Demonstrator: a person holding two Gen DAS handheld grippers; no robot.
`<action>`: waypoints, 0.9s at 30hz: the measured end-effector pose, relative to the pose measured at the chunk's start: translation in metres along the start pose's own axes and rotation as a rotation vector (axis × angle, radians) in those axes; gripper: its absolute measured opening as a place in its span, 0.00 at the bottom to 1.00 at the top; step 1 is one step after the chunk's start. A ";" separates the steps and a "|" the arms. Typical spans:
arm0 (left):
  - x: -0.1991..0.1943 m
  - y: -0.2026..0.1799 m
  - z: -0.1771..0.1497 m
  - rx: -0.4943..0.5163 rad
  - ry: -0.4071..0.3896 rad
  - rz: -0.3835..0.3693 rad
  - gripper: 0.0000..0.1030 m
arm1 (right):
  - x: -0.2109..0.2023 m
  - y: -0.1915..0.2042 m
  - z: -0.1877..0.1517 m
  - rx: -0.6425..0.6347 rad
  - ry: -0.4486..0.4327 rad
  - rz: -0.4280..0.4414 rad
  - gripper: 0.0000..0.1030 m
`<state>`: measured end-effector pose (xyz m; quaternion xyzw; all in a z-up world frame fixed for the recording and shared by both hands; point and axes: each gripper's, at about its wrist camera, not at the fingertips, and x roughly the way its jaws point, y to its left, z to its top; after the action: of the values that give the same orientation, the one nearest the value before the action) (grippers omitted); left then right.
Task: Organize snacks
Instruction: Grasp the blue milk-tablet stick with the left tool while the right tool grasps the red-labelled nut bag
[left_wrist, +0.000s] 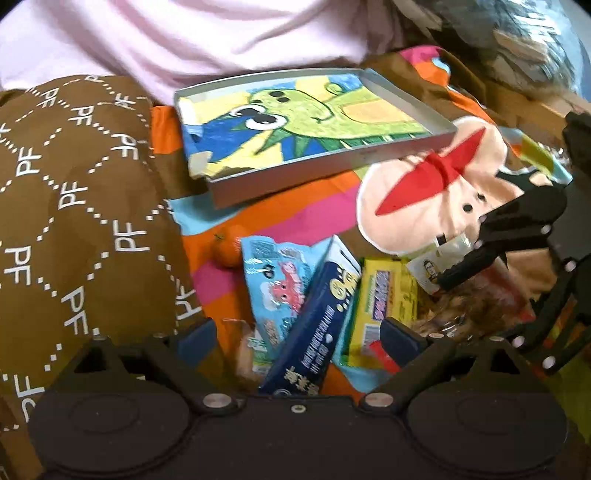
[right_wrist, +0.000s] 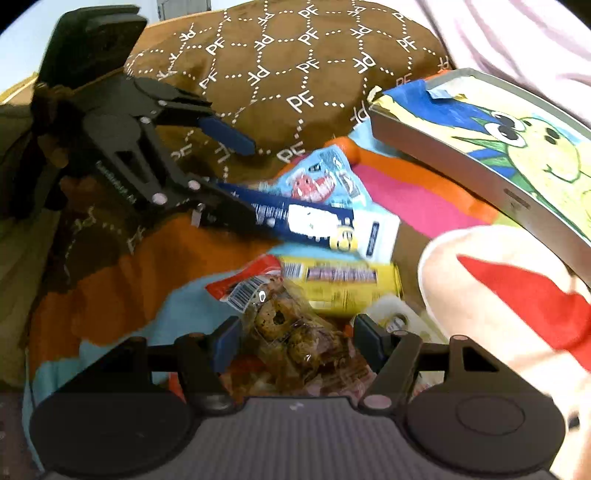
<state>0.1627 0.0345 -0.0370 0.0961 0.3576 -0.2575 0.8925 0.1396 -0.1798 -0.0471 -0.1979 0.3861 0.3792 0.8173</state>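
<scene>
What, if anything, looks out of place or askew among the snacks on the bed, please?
The snacks lie in a jumbled heap: the dark blue box rests tilted across the light blue packet and the yellow box. The shallow grey box holds no snacks, and a mandarin sits beside the pile.

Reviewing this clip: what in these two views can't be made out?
- Left wrist view: the lower end of the blue box is cut off behind the left gripper.
- Right wrist view: the clear cookie bag runs under the right gripper; its near end is hidden.
- Both views: package print is blurred, unreadable.
</scene>
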 end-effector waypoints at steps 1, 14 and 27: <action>0.001 -0.003 -0.001 0.018 0.004 0.000 0.93 | -0.003 0.003 -0.002 -0.005 0.001 -0.014 0.70; 0.019 -0.031 -0.017 0.255 0.045 0.105 0.72 | 0.021 0.020 0.007 -0.188 0.068 -0.087 0.70; 0.025 -0.052 -0.028 0.427 0.054 0.248 0.41 | -0.004 0.026 -0.011 0.001 0.041 -0.290 0.54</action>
<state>0.1337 -0.0097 -0.0738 0.3325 0.3043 -0.2131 0.8668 0.1119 -0.1721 -0.0514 -0.2587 0.3701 0.2526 0.8557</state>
